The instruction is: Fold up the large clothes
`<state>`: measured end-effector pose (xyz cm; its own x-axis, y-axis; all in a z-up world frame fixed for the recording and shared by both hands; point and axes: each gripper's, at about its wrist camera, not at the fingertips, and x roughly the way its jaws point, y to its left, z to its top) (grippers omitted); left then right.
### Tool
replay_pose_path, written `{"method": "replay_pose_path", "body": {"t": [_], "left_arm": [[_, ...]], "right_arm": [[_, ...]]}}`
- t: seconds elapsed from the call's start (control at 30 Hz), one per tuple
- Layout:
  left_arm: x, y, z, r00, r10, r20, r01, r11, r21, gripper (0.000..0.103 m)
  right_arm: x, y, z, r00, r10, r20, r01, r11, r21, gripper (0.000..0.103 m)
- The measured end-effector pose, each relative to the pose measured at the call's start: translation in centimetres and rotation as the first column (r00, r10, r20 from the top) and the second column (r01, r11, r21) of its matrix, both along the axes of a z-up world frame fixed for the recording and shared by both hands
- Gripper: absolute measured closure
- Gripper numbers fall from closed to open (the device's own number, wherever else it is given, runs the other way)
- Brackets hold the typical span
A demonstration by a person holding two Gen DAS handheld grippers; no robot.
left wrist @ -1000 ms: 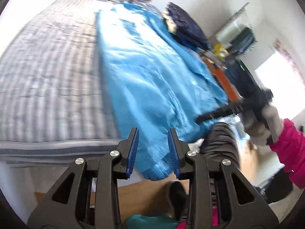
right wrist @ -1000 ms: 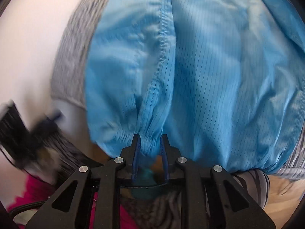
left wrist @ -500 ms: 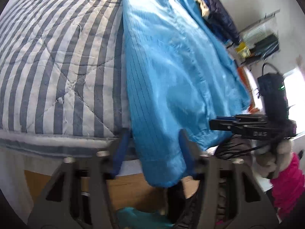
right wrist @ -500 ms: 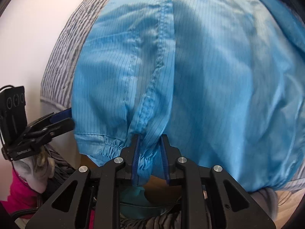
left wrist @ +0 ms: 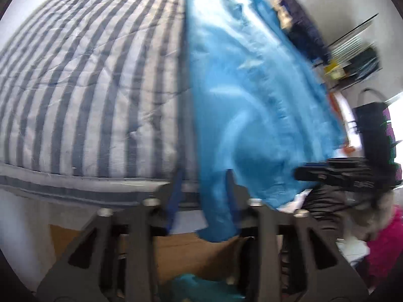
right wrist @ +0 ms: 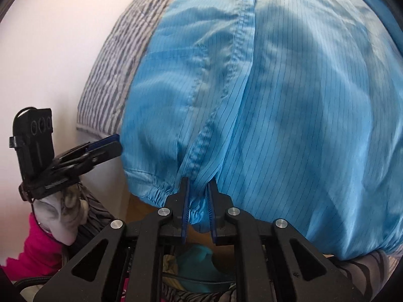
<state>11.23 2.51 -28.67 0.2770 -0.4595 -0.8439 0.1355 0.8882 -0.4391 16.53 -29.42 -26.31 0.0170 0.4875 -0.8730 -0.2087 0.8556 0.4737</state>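
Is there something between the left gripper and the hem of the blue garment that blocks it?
Nothing visible blocks it. The hem of the blue garment hangs over the bed edge, already between the fingers of the left gripper, which have just been opening slightly.

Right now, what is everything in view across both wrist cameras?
blue garment: one, light blue with pinstripes, spread on the bed, hem over the near edge
striped bed cover: one, grey and white, under the garment
navy clothes: one pile, beyond the garment
left gripper: one, black, jaws just opening, hem between them
right gripper: one, black, jaws just closing on the bunched hem
left hand: one, pale glove, pink sleeve
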Motion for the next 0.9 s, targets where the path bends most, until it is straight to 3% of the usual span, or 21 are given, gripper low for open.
{"method": "replay_pose_path", "body": {"t": [0.17, 0.3, 0.47, 0.6, 0.63, 0.7, 0.8, 0.87, 0.9], "left_arm": [[-0.3, -0.1, 1.3, 0.996, 0.027, 0.084, -0.034, 0.995, 0.089, 0.083], [-1.3, 0.7, 4.5, 0.983, 0.018, 0.182, -0.029, 0.998, 0.059, 0.083], [-1.7, -1.9, 7.9, 0.952, -0.074, 0.298, 0.066, 0.997, 0.039, 0.083], [-1.5, -4.5, 9.7, 0.936, -0.157, 0.315, 0.149, 0.988, 0.052, 0.083], [-1.4, -5.3, 10.1, 0.932, -0.172, 0.318, 0.164, 0.985, 0.054, 0.081], [-1.1, -6.7, 10.6, 0.927, -0.194, 0.322, 0.191, 0.981, 0.042, 0.067], [-0.7, -8.6, 11.2, 0.921, -0.210, 0.328, 0.216, 0.976, 0.018, 0.067], [-0.5, -9.8, 11.5, 0.918, -0.212, 0.336, 0.218, 0.976, 0.022, 0.067], [-0.4, -10.3, 11.6, 0.917, -0.208, 0.339, 0.213, 0.977, 0.023, 0.067]], "right_arm": [[-1.0, 1.7, -0.6, 0.999, 0.031, 0.025, -0.030, 0.999, -0.034, 0.092], [-1.9, 0.8, 1.7, 0.990, -0.008, 0.143, 0.014, 0.999, -0.038, 0.091], [-4.6, -3.2, 5.7, 0.929, -0.135, 0.344, 0.157, 0.987, -0.036, 0.091], [-6.6, -8.2, 7.6, 0.860, -0.256, 0.441, 0.296, 0.955, -0.023, 0.091], [-7.0, -9.4, 7.9, 0.849, -0.277, 0.451, 0.323, 0.946, -0.027, 0.089], [-7.9, -12.5, 8.3, 0.823, -0.330, 0.463, 0.394, 0.918, -0.047, 0.083], [-8.4, -17.1, 8.2, 0.796, -0.410, 0.444, 0.487, 0.871, -0.070, 0.073], [-7.8, -19.5, 7.9, 0.781, -0.443, 0.440, 0.531, 0.842, -0.094, 0.058], [-7.4, -20.9, 7.7, 0.767, -0.460, 0.447, 0.559, 0.822, -0.112, 0.056]]}}
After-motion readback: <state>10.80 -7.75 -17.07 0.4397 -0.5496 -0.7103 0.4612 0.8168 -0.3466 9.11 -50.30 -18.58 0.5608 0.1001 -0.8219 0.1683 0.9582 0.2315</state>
